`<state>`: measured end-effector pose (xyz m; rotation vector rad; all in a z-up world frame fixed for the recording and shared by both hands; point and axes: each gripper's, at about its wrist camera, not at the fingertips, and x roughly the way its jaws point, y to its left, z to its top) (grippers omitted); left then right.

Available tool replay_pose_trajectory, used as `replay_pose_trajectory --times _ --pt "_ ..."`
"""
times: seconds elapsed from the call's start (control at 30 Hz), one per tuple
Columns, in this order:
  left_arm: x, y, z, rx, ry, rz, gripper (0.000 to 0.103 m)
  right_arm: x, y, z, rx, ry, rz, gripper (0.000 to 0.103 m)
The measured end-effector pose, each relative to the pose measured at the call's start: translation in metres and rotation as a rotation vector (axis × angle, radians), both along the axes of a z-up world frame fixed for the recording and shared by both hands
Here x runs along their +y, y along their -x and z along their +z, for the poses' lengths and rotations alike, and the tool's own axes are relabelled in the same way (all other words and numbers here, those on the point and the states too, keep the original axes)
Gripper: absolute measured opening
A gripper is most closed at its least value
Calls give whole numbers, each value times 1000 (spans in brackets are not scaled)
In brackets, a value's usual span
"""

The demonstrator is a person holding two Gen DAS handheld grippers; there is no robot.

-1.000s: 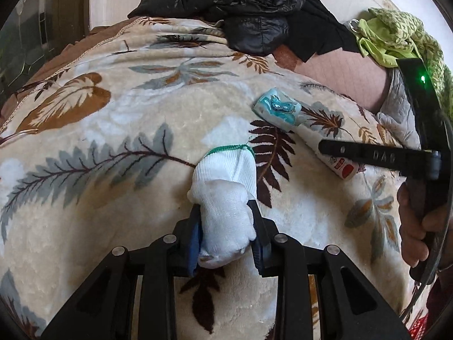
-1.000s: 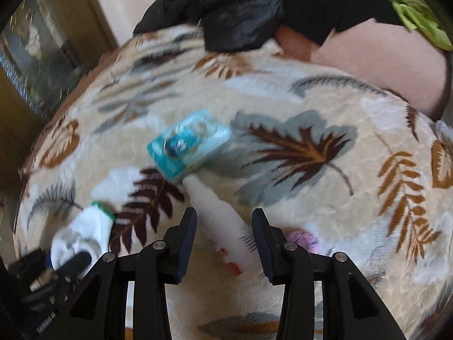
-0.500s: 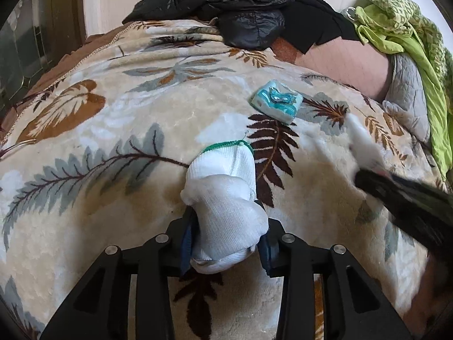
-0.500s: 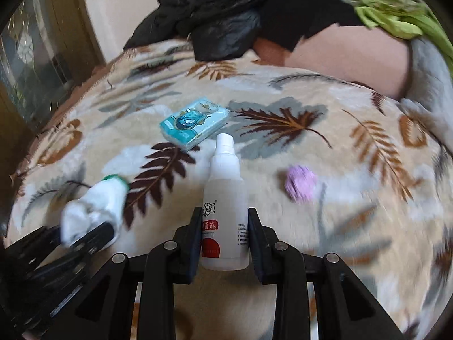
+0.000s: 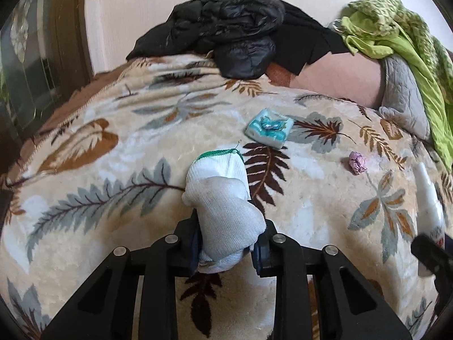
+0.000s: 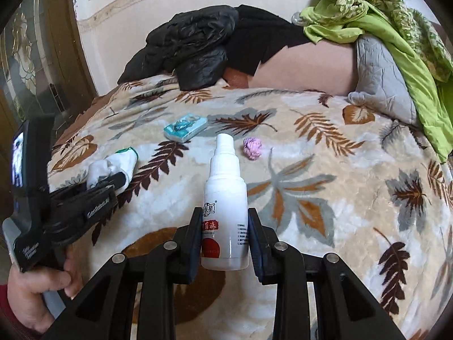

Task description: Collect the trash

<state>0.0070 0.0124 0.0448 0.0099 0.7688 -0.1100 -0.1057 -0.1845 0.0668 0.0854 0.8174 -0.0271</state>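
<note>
A white knitted glove with a green cuff sits between the pads of my left gripper, whose jaws are closing on it; its cuff end rests on the leaf-patterned blanket. My right gripper is shut on a white spray bottle with a red label, held clear of the blanket. In the right wrist view, the left gripper and glove appear at the left. A blue packet and a pink crumpled wad lie farther out on the blanket.
A black jacket is piled at the far end of the bed. Green clothing drapes over a grey pillow at the far right. A dark wooden door stands to the left. A person's hand holds the left gripper's handle.
My right gripper shut on the spray bottle, lifted it off the blanket and drew back to the right. The left gripper rose a little with the glove.
</note>
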Motion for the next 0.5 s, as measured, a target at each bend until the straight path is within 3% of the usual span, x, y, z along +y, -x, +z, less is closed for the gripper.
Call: replay_pose_trajectory --times 0.5 --pt "-15 9 6 -48 -51 -41 27 -2 -6 -8 11 1 -10 32"
